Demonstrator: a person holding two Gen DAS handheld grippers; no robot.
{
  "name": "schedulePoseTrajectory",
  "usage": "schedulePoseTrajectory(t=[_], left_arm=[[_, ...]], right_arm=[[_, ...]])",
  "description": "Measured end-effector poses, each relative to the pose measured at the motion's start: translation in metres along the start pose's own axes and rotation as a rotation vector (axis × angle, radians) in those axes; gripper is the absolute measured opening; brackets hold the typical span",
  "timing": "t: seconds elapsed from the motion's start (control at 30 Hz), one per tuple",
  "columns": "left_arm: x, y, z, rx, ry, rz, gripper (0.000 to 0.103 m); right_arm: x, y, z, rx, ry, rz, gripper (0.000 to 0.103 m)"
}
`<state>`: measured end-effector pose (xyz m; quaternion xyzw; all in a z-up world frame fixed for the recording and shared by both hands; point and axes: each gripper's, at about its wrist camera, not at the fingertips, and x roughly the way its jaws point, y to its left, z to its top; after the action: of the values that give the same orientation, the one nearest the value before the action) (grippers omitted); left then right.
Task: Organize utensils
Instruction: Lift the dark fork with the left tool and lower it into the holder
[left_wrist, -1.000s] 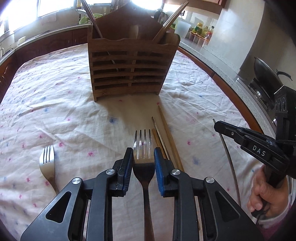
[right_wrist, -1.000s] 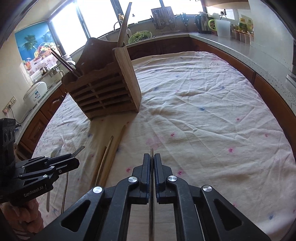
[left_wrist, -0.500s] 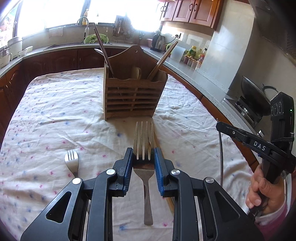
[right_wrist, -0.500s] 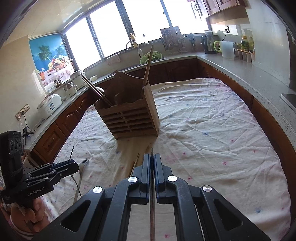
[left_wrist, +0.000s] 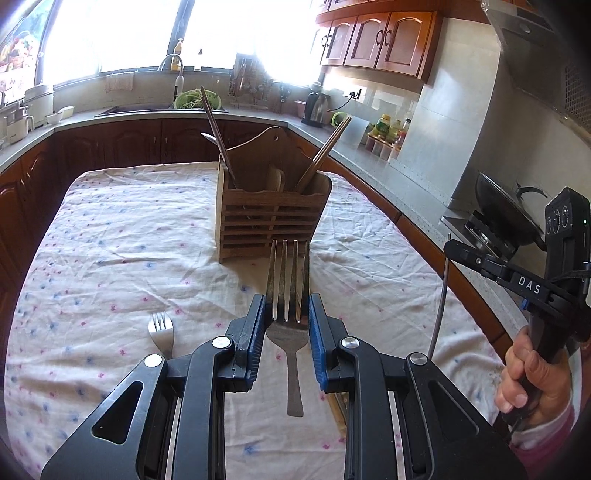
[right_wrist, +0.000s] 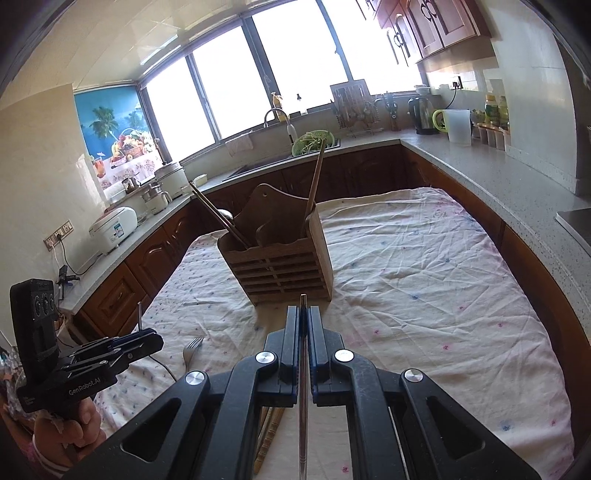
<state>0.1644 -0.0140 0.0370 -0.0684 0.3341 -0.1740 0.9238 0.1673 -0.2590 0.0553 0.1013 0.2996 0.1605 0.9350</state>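
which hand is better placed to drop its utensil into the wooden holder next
Probably the left. The left gripper holds its fork tines-up, in line with the holder straight ahead. The right gripper, clamping a metal chopstick, sits off the holder's front-right corner.

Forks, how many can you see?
2. One fork is pinched between the left gripper's fingers, tines pointing up. The other fork lies on the tablecloth to its left. More could hide inside the wooden holder.
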Motion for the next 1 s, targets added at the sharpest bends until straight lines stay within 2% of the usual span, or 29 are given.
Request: schedulePoseTrajectory(t=[1.0], left_arm=[[-0.014,0.008,0.037,-0.009,-0.099,0.008,0.021]], right_arm=[[-0.009,0.000,0.038,-0.003,-0.098,0.015,0.004]])
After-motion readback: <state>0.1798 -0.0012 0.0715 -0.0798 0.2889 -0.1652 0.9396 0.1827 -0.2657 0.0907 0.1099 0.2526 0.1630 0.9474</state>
